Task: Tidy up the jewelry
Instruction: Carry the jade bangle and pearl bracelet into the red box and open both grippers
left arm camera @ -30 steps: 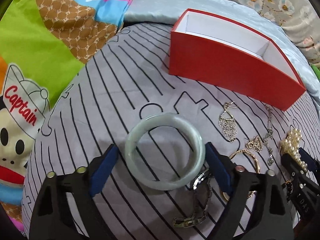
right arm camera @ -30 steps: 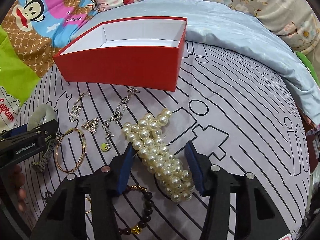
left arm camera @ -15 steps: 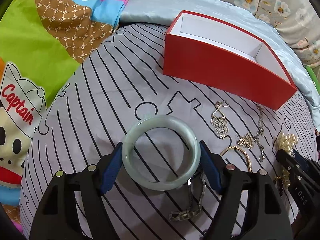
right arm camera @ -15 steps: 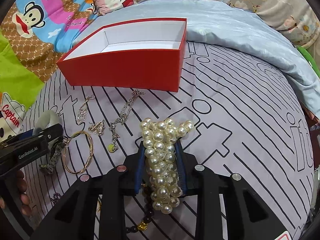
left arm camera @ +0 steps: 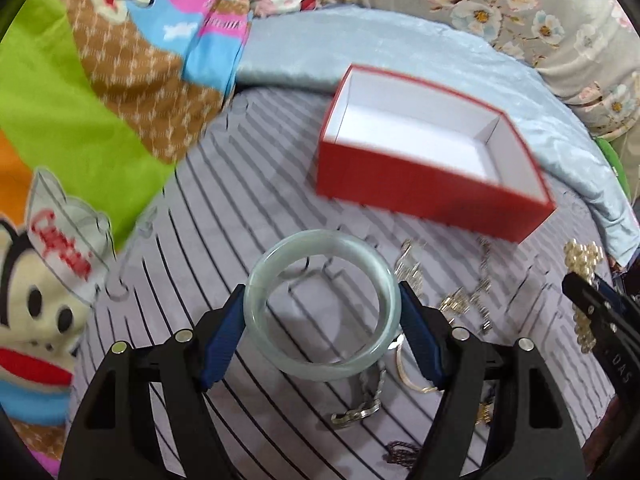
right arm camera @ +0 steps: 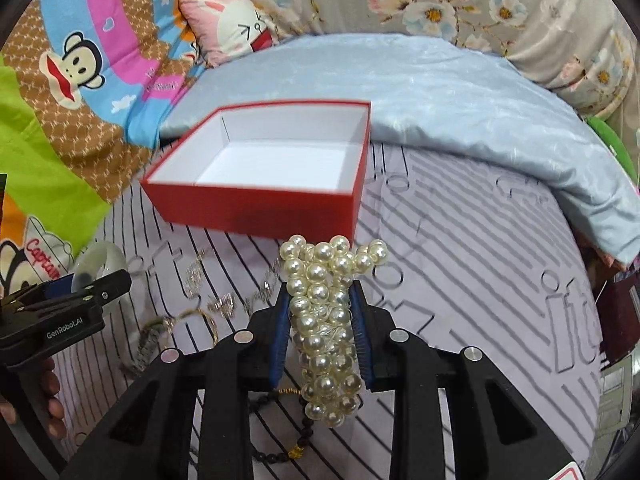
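Clamping the pale jade bangle point(left arm camera: 322, 306) across its width, left gripper point(left arm camera: 322, 320) holds it above the striped cloth point(left arm camera: 224, 240); right gripper point(right arm camera: 320, 332) pinches the pearl bundle point(right arm camera: 326, 320) near the red box point(right arm camera: 256, 204).

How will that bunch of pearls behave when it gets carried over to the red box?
The pearl strand is probably floppy: loose loops spill above and below the right gripper. Round, glossy beads may slip between the pads. Dangling ends could snag the red box wall.

Clamped jade bangle point(left arm camera: 322, 306), pearls point(right arm camera: 326, 312); open red box point(right arm camera: 256, 208).
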A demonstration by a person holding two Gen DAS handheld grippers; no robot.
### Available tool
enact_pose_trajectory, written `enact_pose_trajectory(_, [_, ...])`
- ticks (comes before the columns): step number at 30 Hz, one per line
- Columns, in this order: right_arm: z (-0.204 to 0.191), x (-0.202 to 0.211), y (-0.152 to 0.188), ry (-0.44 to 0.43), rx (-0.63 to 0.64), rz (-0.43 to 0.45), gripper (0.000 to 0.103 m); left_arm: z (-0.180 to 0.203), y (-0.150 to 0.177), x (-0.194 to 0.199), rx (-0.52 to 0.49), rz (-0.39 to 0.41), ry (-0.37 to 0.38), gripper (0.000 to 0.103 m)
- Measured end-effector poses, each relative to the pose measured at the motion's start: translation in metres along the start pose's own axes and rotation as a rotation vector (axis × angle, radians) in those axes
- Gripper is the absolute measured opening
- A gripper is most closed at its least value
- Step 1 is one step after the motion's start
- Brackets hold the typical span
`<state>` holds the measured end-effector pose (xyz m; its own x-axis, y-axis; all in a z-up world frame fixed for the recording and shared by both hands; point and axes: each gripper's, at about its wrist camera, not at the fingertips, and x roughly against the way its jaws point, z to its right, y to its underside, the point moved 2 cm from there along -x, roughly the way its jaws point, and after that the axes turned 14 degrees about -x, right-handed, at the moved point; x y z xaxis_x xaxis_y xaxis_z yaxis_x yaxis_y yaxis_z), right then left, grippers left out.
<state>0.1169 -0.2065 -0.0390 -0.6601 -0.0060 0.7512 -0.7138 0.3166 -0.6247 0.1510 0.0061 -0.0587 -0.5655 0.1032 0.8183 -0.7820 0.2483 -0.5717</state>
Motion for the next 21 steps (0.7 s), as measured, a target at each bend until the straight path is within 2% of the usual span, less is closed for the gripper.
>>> enact_pose_trajectory(4, [-0.005,0.002,-0.033,-0.043,-0.017,0.024,0.027,0.004,-0.041,0.018,-0.048,0.073,0.011,0.071])
enact_pose_trajectory(9, [-0.020,-0.016,-0.079,-0.049,0.008,0.048,0.027,0.006,-0.097,0.014,-0.066,0.131,0.061,0.071])
enact_pose_trajectory(12, [-0.028,-0.042,-0.103,-0.043,0.020,0.036,0.027,0.012,-0.127,-0.004,-0.094,0.161,0.051,0.071])
enact_pose_trajectory(16, [-0.032,-0.081,-0.125,-0.026,0.007,0.011,0.027,0.022,-0.158,-0.041,-0.113,0.144,0.058,0.071])
enact_pose_trajectory(21, [-0.034,-0.116,-0.134,-0.019,-0.001,-0.024,0.027,0.026,-0.173,-0.079,-0.125,0.118,0.038,0.071])
